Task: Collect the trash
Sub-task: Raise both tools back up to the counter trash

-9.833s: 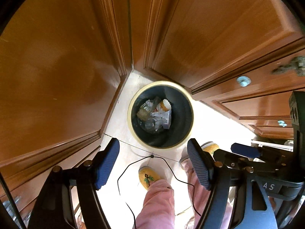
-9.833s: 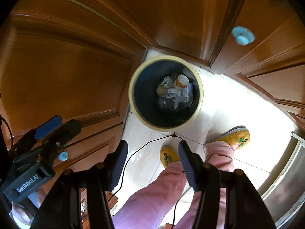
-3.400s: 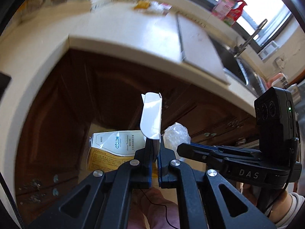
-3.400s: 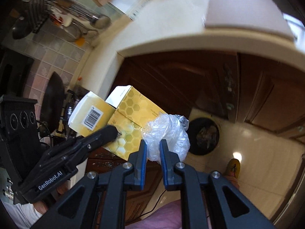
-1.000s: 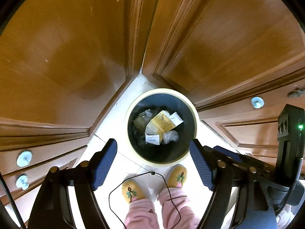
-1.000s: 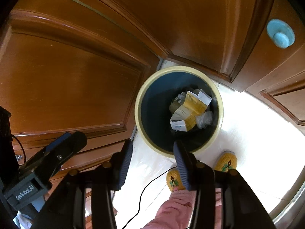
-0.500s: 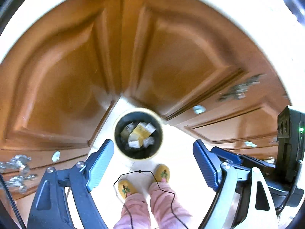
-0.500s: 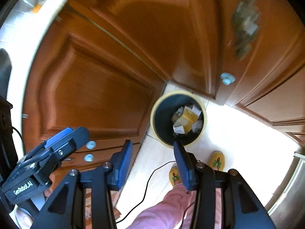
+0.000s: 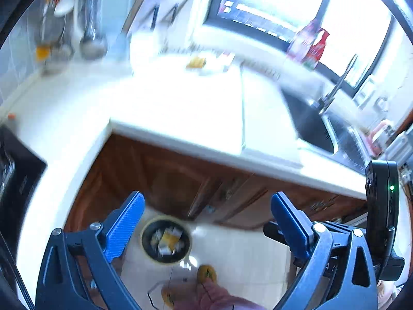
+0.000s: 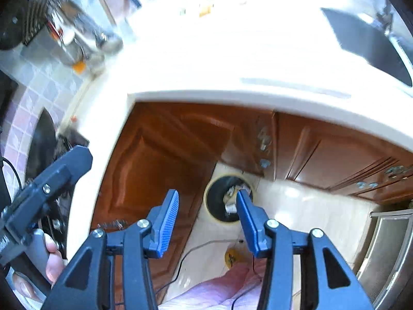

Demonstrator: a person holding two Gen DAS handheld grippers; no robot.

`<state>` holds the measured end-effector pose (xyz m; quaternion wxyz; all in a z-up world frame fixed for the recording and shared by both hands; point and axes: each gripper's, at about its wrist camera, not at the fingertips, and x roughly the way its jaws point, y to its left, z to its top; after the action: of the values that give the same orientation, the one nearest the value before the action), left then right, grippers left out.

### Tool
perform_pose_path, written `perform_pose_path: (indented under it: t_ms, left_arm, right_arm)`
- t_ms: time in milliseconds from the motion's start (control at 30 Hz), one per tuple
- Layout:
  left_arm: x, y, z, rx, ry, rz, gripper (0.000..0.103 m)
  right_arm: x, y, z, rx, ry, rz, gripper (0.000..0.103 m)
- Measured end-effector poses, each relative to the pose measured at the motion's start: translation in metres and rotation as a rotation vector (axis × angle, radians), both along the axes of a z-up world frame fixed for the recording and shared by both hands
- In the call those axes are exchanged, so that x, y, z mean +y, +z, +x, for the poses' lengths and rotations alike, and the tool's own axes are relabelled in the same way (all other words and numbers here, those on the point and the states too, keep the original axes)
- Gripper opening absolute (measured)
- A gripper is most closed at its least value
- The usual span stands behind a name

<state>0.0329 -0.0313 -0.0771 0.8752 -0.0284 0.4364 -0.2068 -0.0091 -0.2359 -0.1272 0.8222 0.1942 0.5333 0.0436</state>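
The round bin (image 9: 142, 235) with a yellowish rim stands on the floor in the cabinet corner, far below both grippers. A yellow carton (image 9: 169, 237) and crumpled wrappers lie in it; in the right wrist view the bin (image 10: 209, 206) sits partly behind the right finger. My left gripper (image 9: 206, 199) is open wide with its jaws still opening and nothing between them. My right gripper (image 10: 206, 193) is open about half way, also with nothing in it. On the white counter (image 9: 180, 108) a small yellow scrap (image 9: 196, 62) lies at the back, blurred.
Brown cabinet doors (image 10: 155, 160) flank the bin. A sink (image 9: 309, 126) with a tap is set into the counter at the right, and red packets (image 9: 312, 46) stand by the window. A person's pink trouser legs (image 10: 219, 292) and yellow slippers (image 9: 206, 273) are near the bin.
Both grippers have risen from just above the bin to counter height, so the bin looks small and the counter and window have come into view. The left jaws stand wider.
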Motion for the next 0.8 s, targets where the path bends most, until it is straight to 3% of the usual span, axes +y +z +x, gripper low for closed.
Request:
perform_pose_path:
  t_ms: [167,367,533,800]
  left_arm:
    - [-0.01,0.054,-0.004,-0.105,-0.021,-0.018,0.102]
    - [-0.016,0.093,-0.005,-0.173,-0.028,-0.017,0.102]
    - [-0.015,0.117,-0.002,-0.212,0.001,-0.002,0.102]
    - [-0.014,0.143,0.028,-0.236,0.049,-0.008,0.102]
  right_arm:
    - [-0.014,0.061,-0.009,-0.106,-0.049,-0.047,0.047]
    - [-0.021,0.111,-0.015,-0.209,-0.097,-0.081,0.048]
    - [-0.022,0.137,-0.016,-0.257,-0.132,-0.122,0.056]
    - [-0.031,0.165,0.002,-0.268,-0.158,-0.166,0.057]
